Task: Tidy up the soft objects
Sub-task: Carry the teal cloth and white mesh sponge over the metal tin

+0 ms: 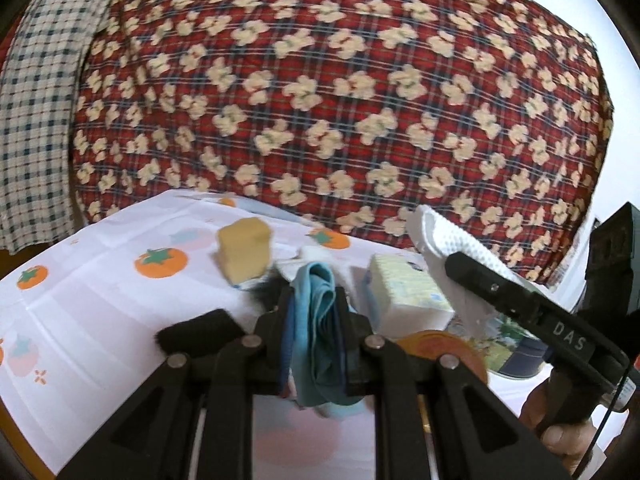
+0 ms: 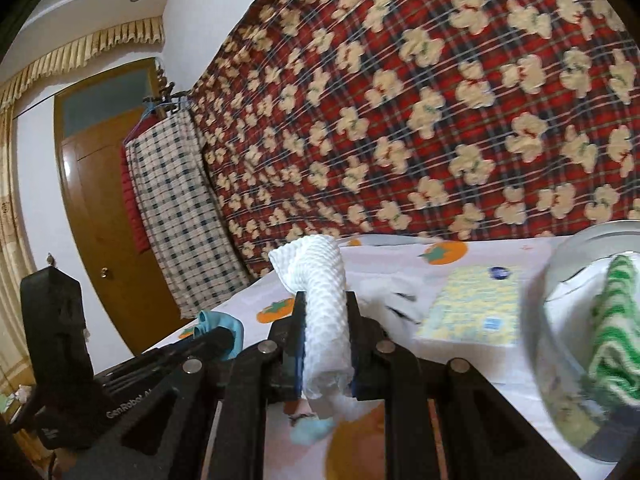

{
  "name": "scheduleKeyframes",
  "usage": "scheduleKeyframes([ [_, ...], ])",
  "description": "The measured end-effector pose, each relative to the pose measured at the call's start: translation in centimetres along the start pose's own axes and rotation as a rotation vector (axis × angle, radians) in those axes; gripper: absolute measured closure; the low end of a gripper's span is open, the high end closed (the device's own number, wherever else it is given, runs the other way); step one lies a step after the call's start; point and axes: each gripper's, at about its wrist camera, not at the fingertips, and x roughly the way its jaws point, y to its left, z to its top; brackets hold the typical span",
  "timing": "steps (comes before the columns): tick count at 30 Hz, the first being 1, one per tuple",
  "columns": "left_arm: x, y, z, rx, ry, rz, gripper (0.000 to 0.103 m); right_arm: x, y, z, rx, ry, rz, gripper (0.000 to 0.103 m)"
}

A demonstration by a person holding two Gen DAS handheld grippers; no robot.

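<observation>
My left gripper [image 1: 316,300] is shut on a crumpled blue cloth [image 1: 318,320] and holds it above the table. My right gripper [image 2: 325,308] is shut on a white foam net sleeve [image 2: 322,300], which sticks up past the fingertips. The right gripper also shows in the left wrist view [image 1: 452,258] with the white sleeve [image 1: 460,236]. The left gripper with the blue cloth shows at the left of the right wrist view [image 2: 224,330]. A yellow sponge [image 1: 243,249], a tissue pack [image 1: 404,288] [image 2: 474,304] and a white soft item [image 2: 394,300] lie on the table.
The table has a white cloth with orange tomato prints [image 1: 100,280]. A round tin [image 2: 560,320] at the right holds a green-and-white knitted cloth [image 2: 616,332]. An orange lid [image 1: 444,350] lies near it. A red floral blanket [image 1: 340,100] hangs behind the table.
</observation>
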Motion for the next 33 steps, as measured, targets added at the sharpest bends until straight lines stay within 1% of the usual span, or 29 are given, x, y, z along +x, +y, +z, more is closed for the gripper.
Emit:
scheduleKeyframes([
  [7,0.5,-4.0,0.4,0.044,-0.008,-0.056,0.088,-3.1,-2.4,0.4,0.004,-0.047,-0.061,0.086],
  [16,1.4,-8.7,0.3,0.096,-0.013,-0.118,0.088,-6.6,-6.0,1.2,0.042,-0.098,-0.136,0.086],
  [23,2.1,-12.0,0.3,0.132,-0.013,-0.169,0.088,-9.5,-8.6,1.8,0.022,-0.145,-0.255,0.086],
  [33,3.3,-16.8,0.3,0.186,-0.043,-0.247,0.088,-12.1,-12.8,2.4,0.041,-0.159,-0.393,0.086],
])
